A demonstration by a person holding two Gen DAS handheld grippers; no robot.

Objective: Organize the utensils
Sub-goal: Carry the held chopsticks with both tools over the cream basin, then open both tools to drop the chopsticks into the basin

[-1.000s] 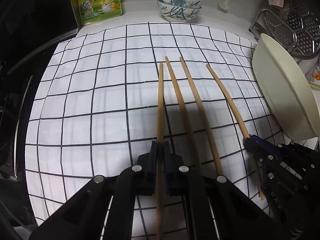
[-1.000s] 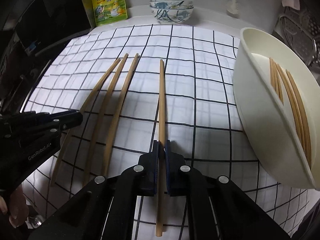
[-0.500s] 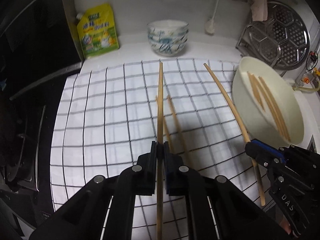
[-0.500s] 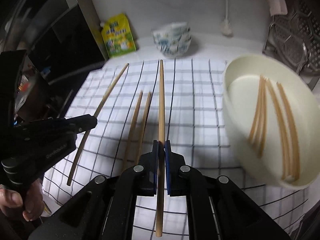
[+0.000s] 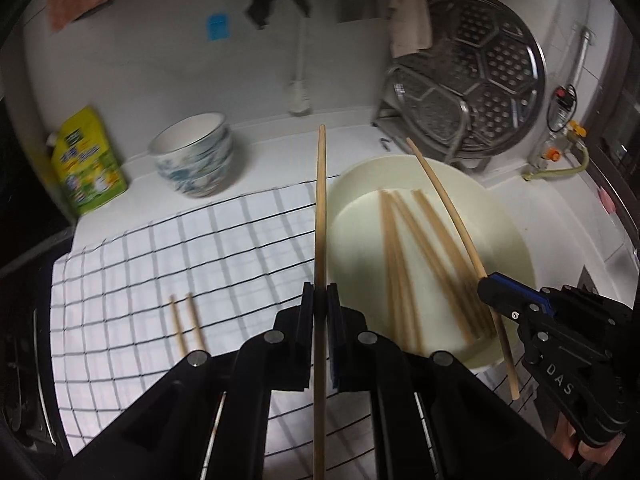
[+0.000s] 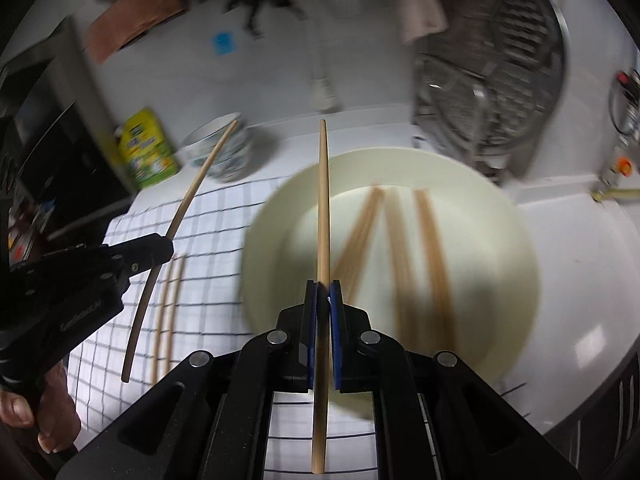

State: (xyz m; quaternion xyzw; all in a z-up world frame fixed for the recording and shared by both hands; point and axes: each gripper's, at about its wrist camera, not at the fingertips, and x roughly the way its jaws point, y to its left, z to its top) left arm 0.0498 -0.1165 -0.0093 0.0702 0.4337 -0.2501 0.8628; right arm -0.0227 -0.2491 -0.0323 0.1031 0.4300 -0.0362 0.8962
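My left gripper (image 5: pixel 319 304) is shut on a wooden chopstick (image 5: pixel 320 216) and holds it in the air over the left rim of the cream bowl (image 5: pixel 516 248). My right gripper (image 6: pixel 323 300) is shut on another chopstick (image 6: pixel 323 200), raised above the same bowl (image 6: pixel 520 280). Several chopsticks (image 5: pixel 404 256) lie inside the bowl. Two chopsticks (image 5: pixel 186 324) remain on the checked cloth (image 5: pixel 160 264). In the left wrist view the right gripper (image 5: pixel 490 290) and its chopstick (image 5: pixel 452 212) are over the bowl's right side. In the right wrist view the left gripper (image 6: pixel 160 246) is at the left.
A stack of patterned bowls (image 5: pixel 196 156) and a yellow-green pouch (image 5: pixel 86 160) stand at the back of the counter. A round metal steamer rack (image 5: pixel 476 76) leans against the wall behind the cream bowl. A dark stove edge (image 5: pixel 24 320) borders the cloth on the left.
Both grippers have lifted their chopsticks off the cloth and swung right, from over the cloth to over the cream bowl. Two chopsticks stay on the cloth.
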